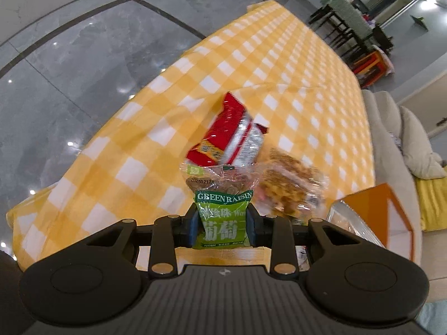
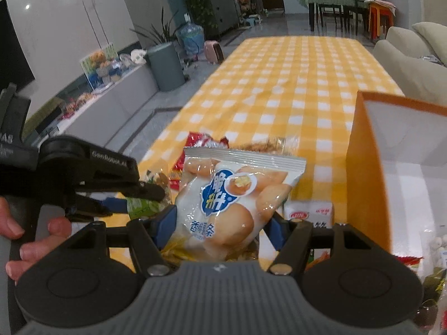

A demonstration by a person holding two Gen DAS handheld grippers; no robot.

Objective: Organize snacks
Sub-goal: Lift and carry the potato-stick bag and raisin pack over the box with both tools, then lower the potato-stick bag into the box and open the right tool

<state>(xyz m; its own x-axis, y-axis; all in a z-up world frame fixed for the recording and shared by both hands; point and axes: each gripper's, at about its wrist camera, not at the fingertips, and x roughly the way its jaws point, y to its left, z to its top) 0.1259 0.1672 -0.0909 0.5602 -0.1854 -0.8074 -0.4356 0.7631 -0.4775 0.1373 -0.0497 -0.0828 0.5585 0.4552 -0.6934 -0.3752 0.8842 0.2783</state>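
My left gripper (image 1: 222, 223) is shut on a green raisin packet (image 1: 222, 209) and holds it above the yellow checked tablecloth (image 1: 251, 64). Beyond it lie a red snack packet (image 1: 223, 134) and a clear packet of brown snacks (image 1: 287, 187). My right gripper (image 2: 220, 223) is shut on a white bread-stick packet (image 2: 232, 198), held above the table. In the right wrist view the left gripper (image 2: 145, 195) with the raisin packet (image 2: 139, 206) is at the left. An orange box (image 2: 366, 173) with a white inside stands to the right and holds several snacks.
A small white and red packet (image 2: 310, 213) lies beside the orange box. A beige sofa (image 2: 410, 64) runs along the table's right side. Grey marble floor (image 1: 69, 64) lies off the table's left edge. A grey bin (image 2: 164, 64) stands on the floor.
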